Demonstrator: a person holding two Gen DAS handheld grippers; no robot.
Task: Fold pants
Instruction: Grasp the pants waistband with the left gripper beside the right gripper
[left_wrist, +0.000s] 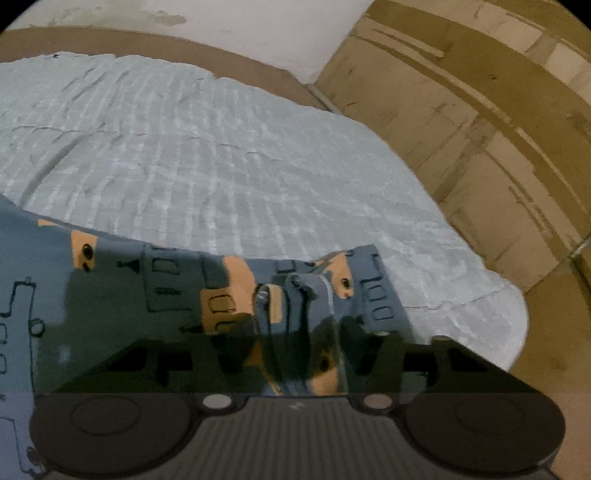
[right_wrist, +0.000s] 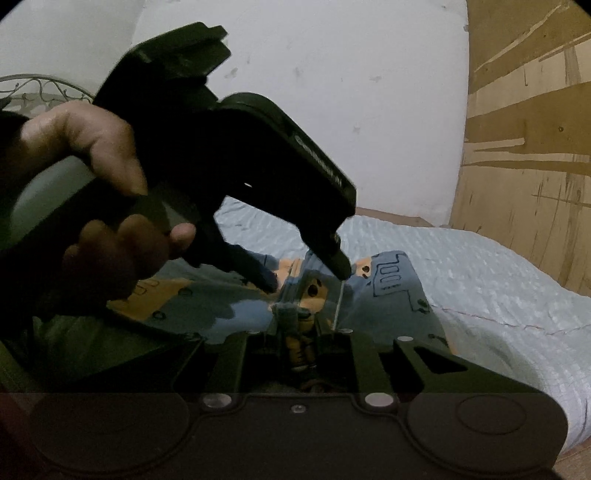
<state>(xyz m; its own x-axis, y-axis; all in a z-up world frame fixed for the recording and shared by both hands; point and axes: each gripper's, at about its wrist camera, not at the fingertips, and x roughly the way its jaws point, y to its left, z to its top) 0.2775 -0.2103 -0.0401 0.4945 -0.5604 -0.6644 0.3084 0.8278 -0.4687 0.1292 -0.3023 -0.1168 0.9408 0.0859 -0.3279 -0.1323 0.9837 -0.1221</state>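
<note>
The pants (left_wrist: 110, 295) are blue-grey with orange patches and dark line drawings. They lie on a light blue bedspread (left_wrist: 221, 166). In the left wrist view my left gripper (left_wrist: 295, 332) is shut on a bunched fold of the pants at the waist. In the right wrist view my right gripper (right_wrist: 299, 343) is shut on a bunched fold of the pants (right_wrist: 391, 295) too. The left gripper (right_wrist: 306, 277), held by a hand (right_wrist: 110, 184), shows there just ahead of the right one, its fingertips down on the same cloth.
The bed's edge runs along the right. Cardboard boxes (left_wrist: 480, 110) stand past it on the right, also seen in the right wrist view (right_wrist: 535, 147). A white wall (right_wrist: 332, 92) is behind the bed. A metal scrollwork headboard (right_wrist: 37, 88) shows at far left.
</note>
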